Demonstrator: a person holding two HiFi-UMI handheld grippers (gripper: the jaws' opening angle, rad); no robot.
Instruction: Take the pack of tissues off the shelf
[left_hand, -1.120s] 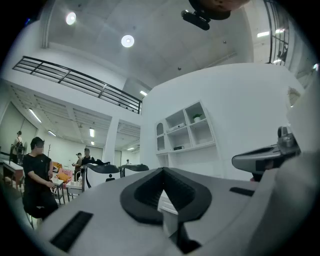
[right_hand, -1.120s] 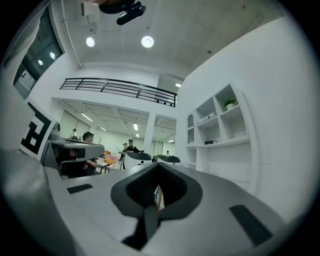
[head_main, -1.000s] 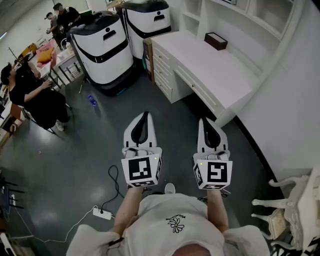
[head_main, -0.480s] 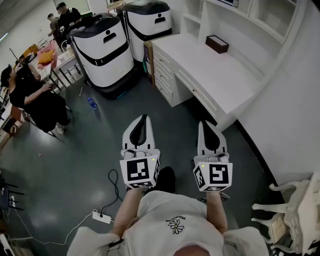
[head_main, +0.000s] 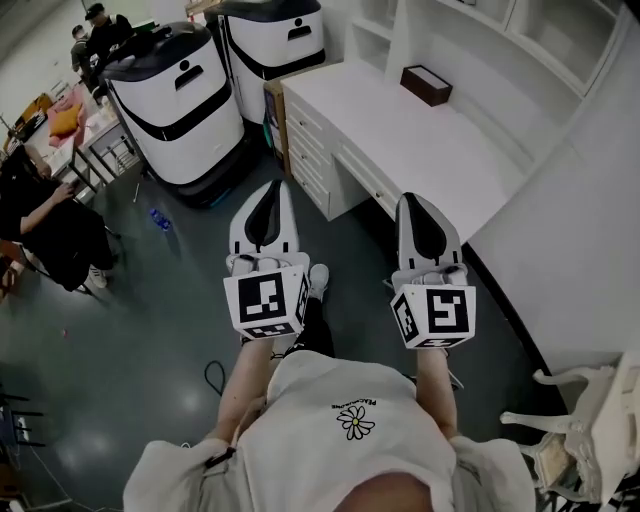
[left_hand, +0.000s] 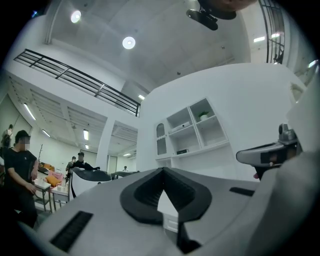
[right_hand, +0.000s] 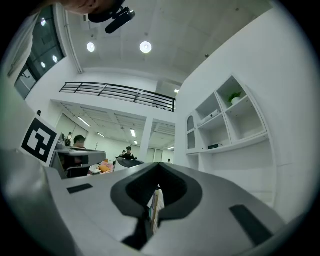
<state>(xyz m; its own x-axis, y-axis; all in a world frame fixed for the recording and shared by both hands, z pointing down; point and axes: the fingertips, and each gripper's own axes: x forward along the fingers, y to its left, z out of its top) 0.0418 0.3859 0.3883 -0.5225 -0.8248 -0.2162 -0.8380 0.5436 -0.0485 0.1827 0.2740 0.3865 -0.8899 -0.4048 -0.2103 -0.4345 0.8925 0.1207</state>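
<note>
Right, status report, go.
Both shut, empty: left gripper, right gripper. Dark tissue box on the white desk, untouched, well ahead. Nothing seen in the way; white robots stand off left.

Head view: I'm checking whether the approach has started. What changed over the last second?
The person stepped forward: the left hand-held gripper and the right hand-held gripper both moved up the picture, nearer the white desk with drawers. Nothing was taken hold of or let go. Both stay shut and empty; the dark brown rectangular box stays on the desk.
</note>
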